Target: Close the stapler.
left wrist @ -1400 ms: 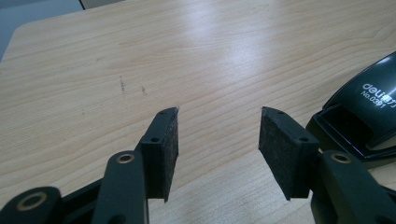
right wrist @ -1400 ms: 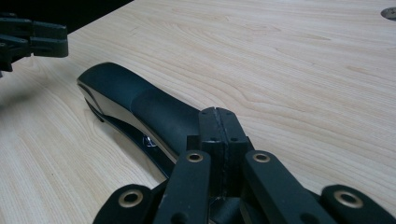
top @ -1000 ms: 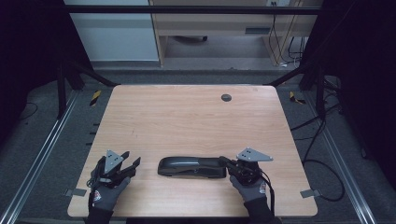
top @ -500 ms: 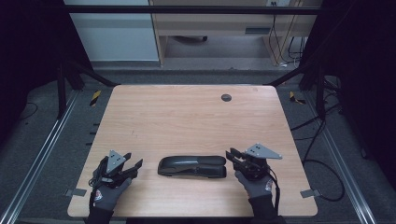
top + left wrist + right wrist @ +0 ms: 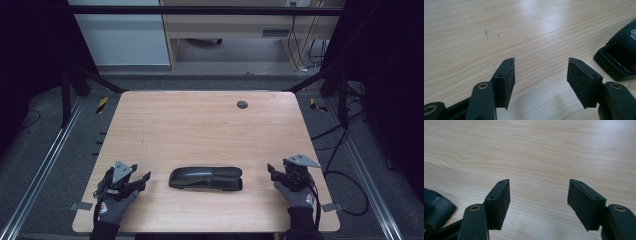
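Stapler (image 5: 205,178), black and long, lies flat on the table (image 5: 200,125) in the lower middle of the high view, its length running left to right. It sits between the two grippers and touches neither. Left gripper (image 5: 139,181) rests at the lower left of that view, near the stapler's left end, with a strip of bare wood between them. Its jaws stand wide apart with nothing between them. In the left gripper view the stapler's end (image 5: 621,53) shows at the right edge, just beyond the right jaw. Right gripper (image 5: 272,172) sits at the lower right of the high view, a little farther off the stapler's right end, jaws likewise spread wide and empty. In the right gripper view a dark rounded part of the stapler (image 5: 435,205) shows at the lower left.
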`<state>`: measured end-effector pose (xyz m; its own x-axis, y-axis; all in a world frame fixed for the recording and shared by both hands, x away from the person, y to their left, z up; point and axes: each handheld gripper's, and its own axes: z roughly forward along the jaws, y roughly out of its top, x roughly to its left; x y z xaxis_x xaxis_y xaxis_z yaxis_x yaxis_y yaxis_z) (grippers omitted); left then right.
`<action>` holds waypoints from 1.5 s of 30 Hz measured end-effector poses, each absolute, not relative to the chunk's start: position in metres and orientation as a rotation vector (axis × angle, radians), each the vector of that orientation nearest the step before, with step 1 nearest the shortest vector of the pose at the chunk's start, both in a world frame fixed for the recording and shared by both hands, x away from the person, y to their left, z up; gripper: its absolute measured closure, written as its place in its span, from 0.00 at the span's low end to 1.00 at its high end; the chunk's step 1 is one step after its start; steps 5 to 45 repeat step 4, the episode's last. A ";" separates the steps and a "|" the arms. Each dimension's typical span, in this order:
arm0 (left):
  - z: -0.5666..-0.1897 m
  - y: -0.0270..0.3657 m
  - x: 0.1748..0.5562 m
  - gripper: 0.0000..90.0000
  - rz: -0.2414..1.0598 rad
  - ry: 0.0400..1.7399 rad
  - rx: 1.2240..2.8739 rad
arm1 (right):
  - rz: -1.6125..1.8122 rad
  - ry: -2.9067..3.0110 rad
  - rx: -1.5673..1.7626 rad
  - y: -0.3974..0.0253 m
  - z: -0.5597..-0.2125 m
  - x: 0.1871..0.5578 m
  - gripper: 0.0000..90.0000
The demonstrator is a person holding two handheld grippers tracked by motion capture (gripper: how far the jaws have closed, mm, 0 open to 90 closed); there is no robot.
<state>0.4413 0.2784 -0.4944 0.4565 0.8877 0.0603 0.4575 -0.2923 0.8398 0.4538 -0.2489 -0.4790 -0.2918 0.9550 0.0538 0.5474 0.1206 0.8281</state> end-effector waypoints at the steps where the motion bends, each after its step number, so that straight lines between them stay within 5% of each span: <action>1: -0.494 0.278 0.441 0.43 0.690 1.127 1.918 | 1.060 1.901 1.449 -0.249 -0.479 0.454 0.38; 45: -0.496 0.281 0.443 0.43 0.691 1.134 1.923 | 1.022 1.896 1.472 -0.262 -0.484 0.453 0.37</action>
